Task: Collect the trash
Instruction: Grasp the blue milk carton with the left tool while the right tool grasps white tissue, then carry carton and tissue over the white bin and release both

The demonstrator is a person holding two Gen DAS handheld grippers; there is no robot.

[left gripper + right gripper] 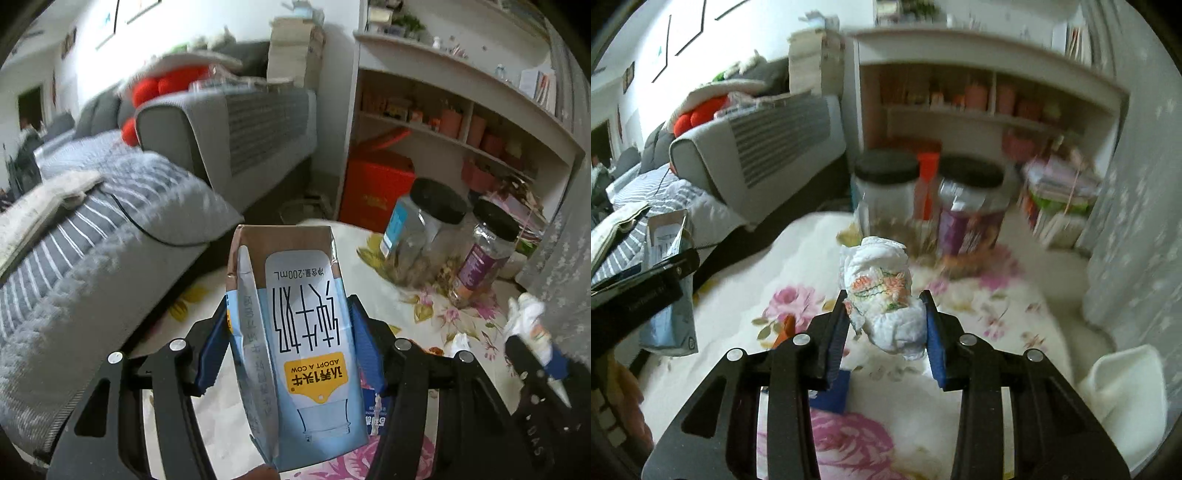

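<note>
Aloft, left gripper point(290, 347) clamping milk carton point(295, 332), right gripper point(886, 325) pinching (seemingly) crumpled tissue point(882, 295)

Room interior: grey sofa point(221, 125) at ten o'clock, white shelving unit point(461, 110) at one o'clock, white wall point(92, 22) behind, floral tablecloth point(798, 295) below.

Table point(979, 306) in floral cloth is carrying two black-lidded jars at the far edge: clear jar point(886, 192) sitting left, purple-label jar point(971, 218) right, close together. Small blue box point(831, 395) lying near.
</note>
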